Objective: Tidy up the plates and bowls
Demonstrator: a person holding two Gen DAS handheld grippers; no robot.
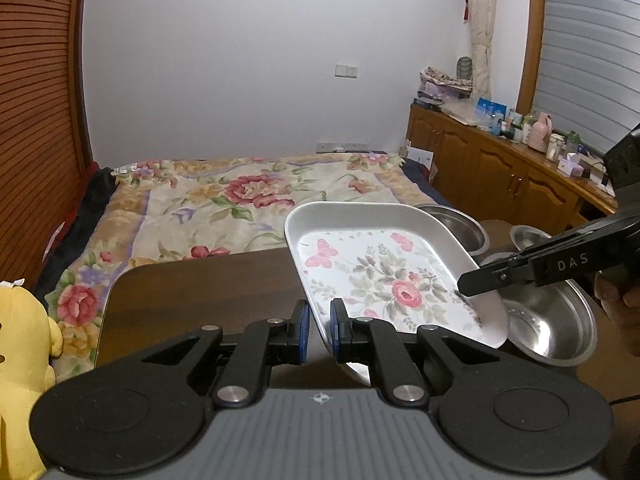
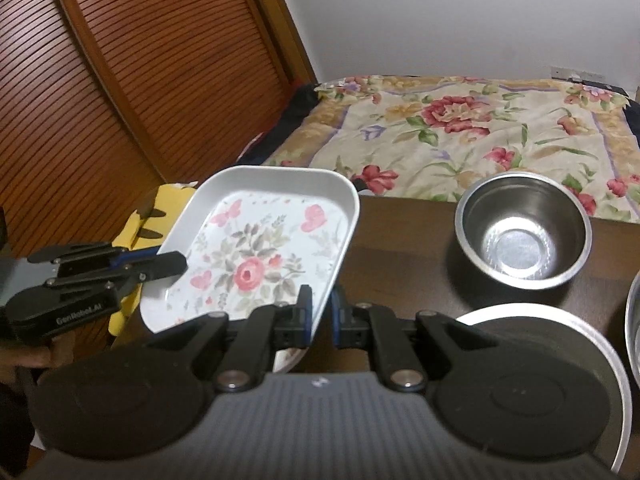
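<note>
A white rectangular plate [image 1: 384, 268] with a rose and butterfly print is held tilted above the dark wooden table [image 1: 208, 292]. My left gripper [image 1: 319, 330] is shut on its left rim; it shows from the side in the right wrist view [image 2: 172, 266]. My right gripper [image 2: 322, 318] is shut on the plate's [image 2: 260, 248] right rim; it shows in the left wrist view [image 1: 476, 286]. Steel bowls [image 1: 552, 328] [image 1: 460, 226] [image 1: 528, 238] stand on the table to the right. In the right wrist view one steel bowl [image 2: 524, 232] stands upright and a round steel dish [image 2: 580, 356] lies under my right gripper.
A bed with a floral quilt [image 1: 240, 196] lies beyond the table's far edge. A yellow plush toy [image 1: 24, 344] sits left of the table. A slatted wooden wardrobe [image 2: 100, 80] is at the left. A cluttered wooden sideboard [image 1: 512, 168] is at the far right.
</note>
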